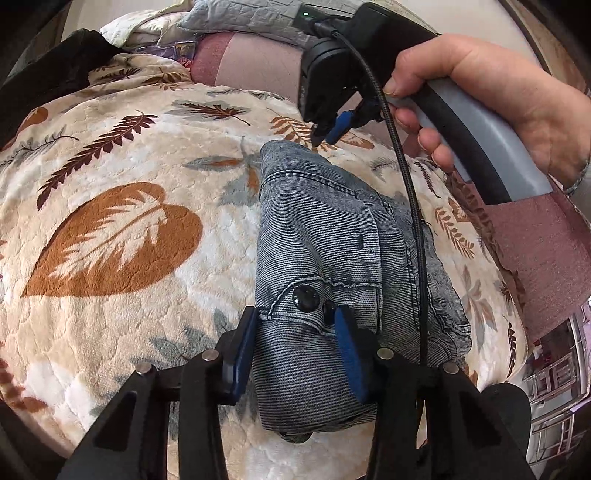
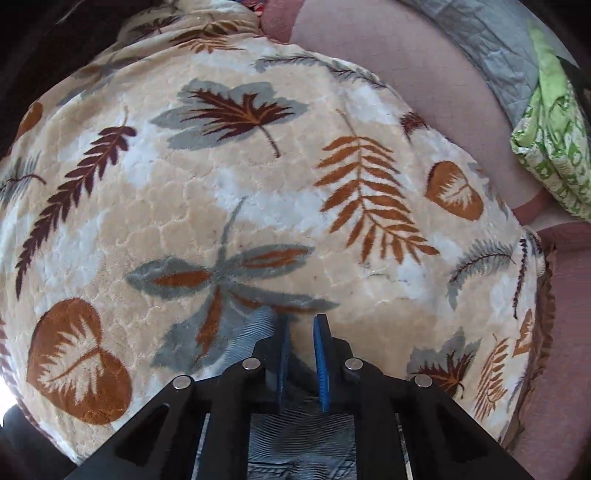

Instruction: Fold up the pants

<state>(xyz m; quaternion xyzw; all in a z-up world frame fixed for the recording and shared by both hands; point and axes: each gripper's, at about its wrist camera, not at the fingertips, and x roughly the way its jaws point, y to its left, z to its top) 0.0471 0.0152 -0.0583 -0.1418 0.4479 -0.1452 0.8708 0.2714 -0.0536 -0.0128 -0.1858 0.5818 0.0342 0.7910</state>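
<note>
The grey-blue denim pants (image 1: 325, 251) lie folded into a compact bundle on the leaf-patterned blanket (image 1: 129, 155), waistband and black buttons facing my left gripper. My left gripper (image 1: 295, 332) is open, its blue pads on either side of the near end of the bundle by the buttons. My right gripper (image 1: 327, 134), held by a hand, hovers at the bundle's far corner. In the right wrist view the right gripper (image 2: 301, 332) stands slightly open over the blanket (image 2: 258, 192), with the pants' edge (image 2: 255, 328) under its left finger and nothing between the pads.
A pink sofa back (image 1: 255, 62) and a grey quilt (image 1: 240, 18) lie beyond the blanket. A green patterned cloth (image 2: 554, 140) sits at the right. The right gripper's black cable (image 1: 410, 192) hangs across the pants. A dark garment (image 1: 55, 70) lies far left.
</note>
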